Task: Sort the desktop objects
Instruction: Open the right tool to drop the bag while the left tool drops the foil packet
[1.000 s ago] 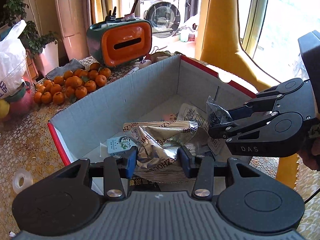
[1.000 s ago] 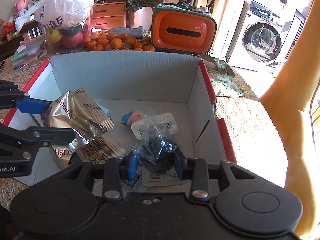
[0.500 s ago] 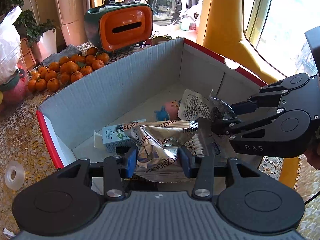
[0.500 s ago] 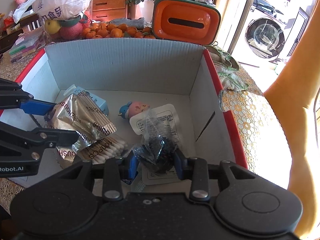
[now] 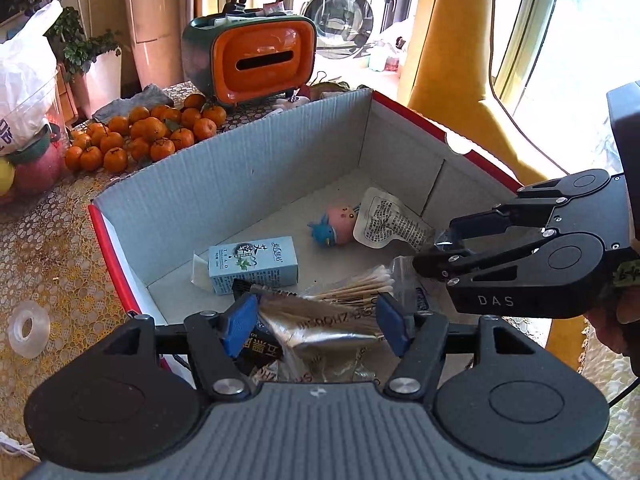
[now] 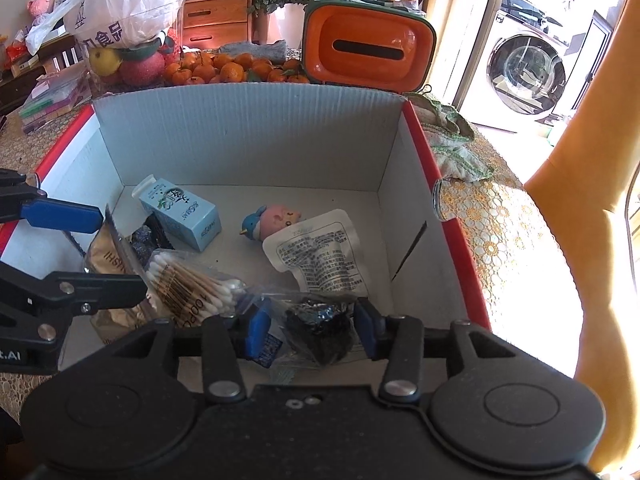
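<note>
A cardboard box (image 5: 420, 120) with a red rim holds a blue carton (image 5: 256, 264), a pink and blue toy (image 5: 336, 228) and a white pouch (image 5: 388, 220). My left gripper (image 5: 316, 326) is open over the near end. A foil packet (image 5: 320, 332) and a cotton swab pack (image 6: 192, 284) lie loose below its pads. My right gripper (image 6: 312, 328) stands open beside it. A clear bag of black bits (image 6: 320, 332) has slumped on the box floor between its fingers.
Tangerines (image 5: 148, 136) and an orange tissue box (image 5: 252, 64) sit behind the box. A tape roll (image 5: 28, 328) lies on the lace tablecloth at the left. A white plastic bag (image 6: 124, 4) and fruit stand far left. A yellow chair (image 5: 460, 60) is on the right.
Both grippers lowered into the box and their jaws widened. The foil packet with the swabs dropped from the left one, and the black bag sank from the right one.
</note>
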The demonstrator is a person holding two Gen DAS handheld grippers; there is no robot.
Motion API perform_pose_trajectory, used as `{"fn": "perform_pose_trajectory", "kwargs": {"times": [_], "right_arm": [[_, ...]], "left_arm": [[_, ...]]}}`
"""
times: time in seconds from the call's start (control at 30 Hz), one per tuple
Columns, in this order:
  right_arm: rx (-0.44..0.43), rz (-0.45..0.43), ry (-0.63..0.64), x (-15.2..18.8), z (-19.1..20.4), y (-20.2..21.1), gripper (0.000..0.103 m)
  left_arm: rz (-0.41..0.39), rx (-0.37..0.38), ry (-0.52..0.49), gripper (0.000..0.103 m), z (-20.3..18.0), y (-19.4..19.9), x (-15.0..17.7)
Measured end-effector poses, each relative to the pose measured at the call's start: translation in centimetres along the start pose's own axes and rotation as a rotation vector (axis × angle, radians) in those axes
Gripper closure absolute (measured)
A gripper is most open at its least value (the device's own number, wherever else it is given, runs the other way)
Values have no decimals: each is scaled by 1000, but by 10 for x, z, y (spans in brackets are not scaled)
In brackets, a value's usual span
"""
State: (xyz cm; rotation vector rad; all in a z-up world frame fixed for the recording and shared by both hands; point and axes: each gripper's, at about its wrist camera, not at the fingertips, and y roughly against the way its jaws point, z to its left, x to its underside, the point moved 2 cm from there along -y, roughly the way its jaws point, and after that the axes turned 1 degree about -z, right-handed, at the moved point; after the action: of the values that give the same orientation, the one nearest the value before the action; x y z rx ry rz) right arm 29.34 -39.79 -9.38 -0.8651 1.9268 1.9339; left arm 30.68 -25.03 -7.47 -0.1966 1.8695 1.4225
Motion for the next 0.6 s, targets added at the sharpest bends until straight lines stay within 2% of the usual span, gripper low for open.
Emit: {"fn": "perform_pose_trajectory", "kwargs": {"times": [0.37,0.6], "right_arm": [[0,-29,3,-3,7,22,49],[-9,-52,7,-2,16,40,48]], "left_arm": [[-40,25,4,39,-9,32,5],[-90,33,2,39,-13,61,12]]}}
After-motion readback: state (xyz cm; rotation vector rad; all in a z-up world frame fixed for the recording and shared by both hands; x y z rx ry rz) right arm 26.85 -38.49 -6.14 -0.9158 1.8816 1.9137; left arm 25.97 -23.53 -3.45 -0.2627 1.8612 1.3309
